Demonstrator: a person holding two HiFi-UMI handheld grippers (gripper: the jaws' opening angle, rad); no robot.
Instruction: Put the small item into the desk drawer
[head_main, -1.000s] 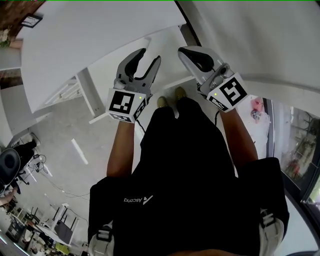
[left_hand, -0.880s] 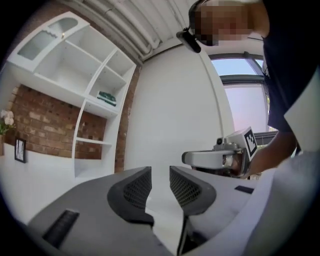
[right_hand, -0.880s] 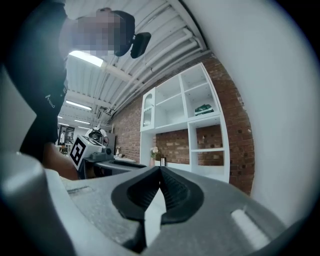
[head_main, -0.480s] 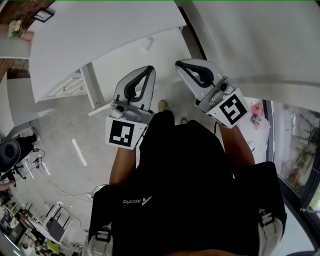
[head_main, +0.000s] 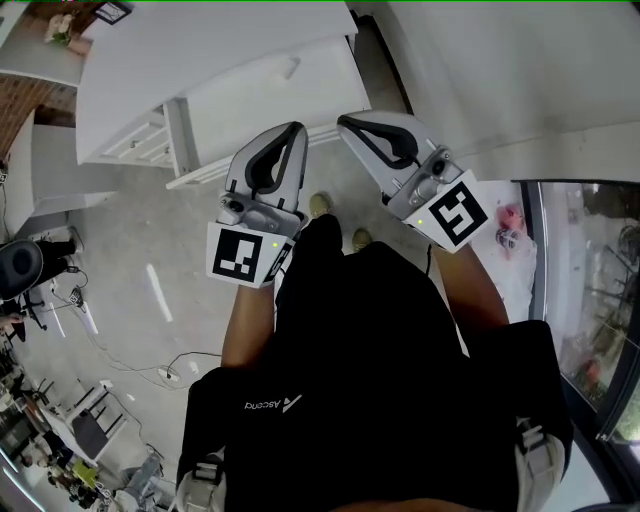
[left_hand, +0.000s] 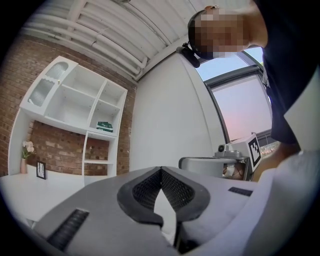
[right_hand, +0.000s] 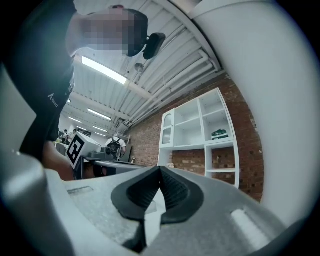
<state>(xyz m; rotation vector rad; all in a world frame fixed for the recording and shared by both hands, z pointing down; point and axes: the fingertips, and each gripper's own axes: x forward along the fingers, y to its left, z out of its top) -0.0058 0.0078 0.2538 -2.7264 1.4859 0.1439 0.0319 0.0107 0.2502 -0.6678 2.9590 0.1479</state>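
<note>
The person, in a black shirt (head_main: 370, 380), stands on the grey concrete floor (head_main: 120, 260) and holds both tools out in front, above a pair of pale shoes (head_main: 320, 205). The left tool (head_main: 296, 129), a white two-jaw gripper with black ribbed pads (left_hand: 145, 190), is closed all the way. In the left gripper view the pads meet at their tips with nothing between them. The right tool (head_main: 343, 121), of the same build, is likewise closed tip to tip and holds nothing.

Both tools point toward the long white bench (head_main: 200, 45) ahead of the person. Below the bench top is the flat white drawer front (head_main: 260, 100) with a small pale handle (head_main: 290, 68), facing the person, and the tips of the tools are near its lower edge in the head view. The small item cannot be made out in any view.

At the far end of the bench stand a small dark picture frame (left_hand: 40, 170) and a little vase of pale flowers (left_hand: 26, 149). Behind them a white open shelf unit (left_hand: 75, 105) hangs on a red brick wall (left_hand: 60, 145), with a green object (left_hand: 104, 126) on one shelf
</note>
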